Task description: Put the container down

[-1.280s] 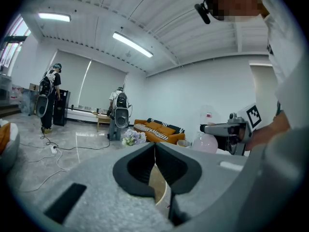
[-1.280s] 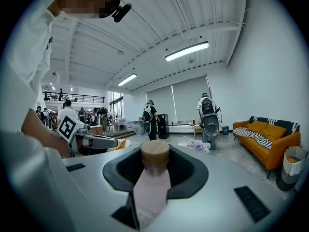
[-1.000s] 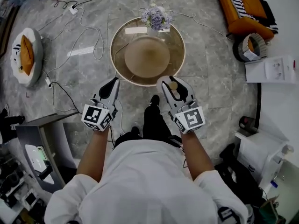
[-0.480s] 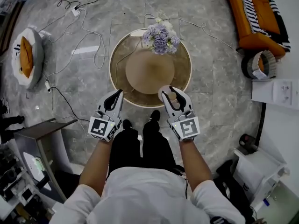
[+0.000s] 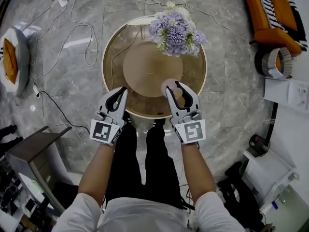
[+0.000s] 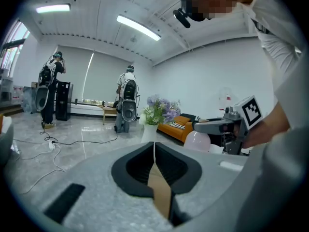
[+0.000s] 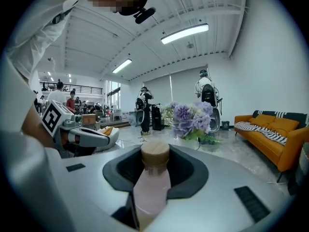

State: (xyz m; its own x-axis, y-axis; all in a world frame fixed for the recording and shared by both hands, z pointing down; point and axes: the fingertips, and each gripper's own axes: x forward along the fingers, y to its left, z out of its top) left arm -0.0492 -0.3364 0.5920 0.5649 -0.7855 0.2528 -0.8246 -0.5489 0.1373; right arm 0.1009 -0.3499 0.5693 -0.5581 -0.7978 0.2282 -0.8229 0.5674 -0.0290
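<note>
The container is a pale pink bottle (image 7: 152,187) with a wooden cap, and my right gripper (image 7: 155,152) is shut on it. In the head view the bottle (image 5: 169,85) hangs over the near part of the round glass table (image 5: 112,76), in the right gripper (image 5: 175,87). My left gripper (image 5: 122,90) hovers over the table's near edge, a hand's width to the left. Its jaws are shut with nothing between them (image 6: 154,148). The left gripper view also catches the bottle (image 6: 197,140) off to its right.
A vase of purple flowers (image 5: 176,30) stands on the far right of the table, beyond the bottle. Cables (image 5: 72,25) trail over the marble floor at left. An orange sofa (image 5: 270,8) is at top right. People stand far off (image 6: 128,98).
The person has stepped toward the table. Both grippers have gone from above the floor to above the table's near edge, the bottle still in the right one.
</note>
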